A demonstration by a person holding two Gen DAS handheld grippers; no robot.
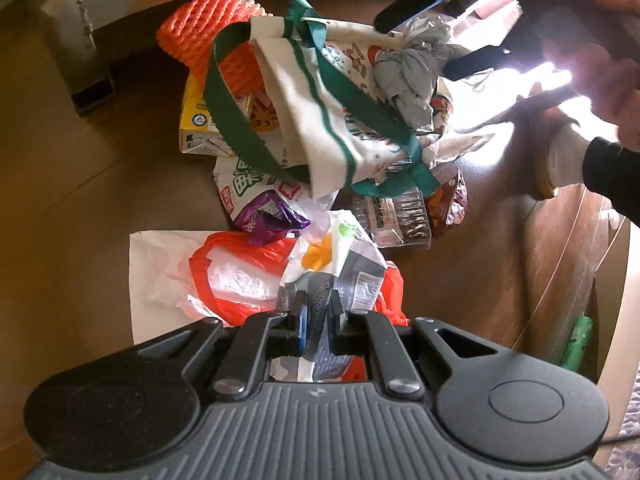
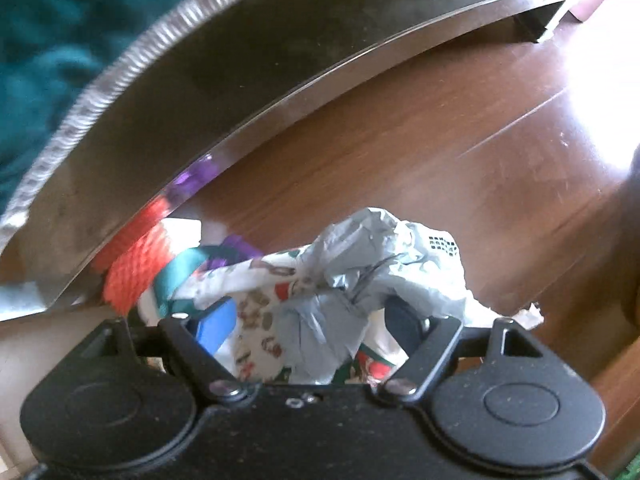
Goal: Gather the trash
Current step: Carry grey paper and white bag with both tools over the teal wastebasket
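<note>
A brown wooden floor [image 1: 80,184] holds litter around a tote bag [image 1: 320,120]. The left gripper [image 1: 318,312] clamps a grey wrapper [image 1: 356,276] below it; the right gripper [image 2: 308,320], blurred, stands apart around grey crumpled plastic [image 2: 360,264], grip uncertain.

Brown wood floor [image 1: 80,184] w/ metal furniture base [image 2: 168,128] (shiny edge).

**Both grippers engaged**

Left black two-finger gripper [image 1: 318,312] tilted steeply down, jaws pinched nearly together on a grey-and-white printed wrapper [image 1: 344,276]. Right black two-finger gripper [image 2: 316,320] pointing straight down, jaws spread around a crumpled grey plastic bag [image 2: 352,280].
</note>
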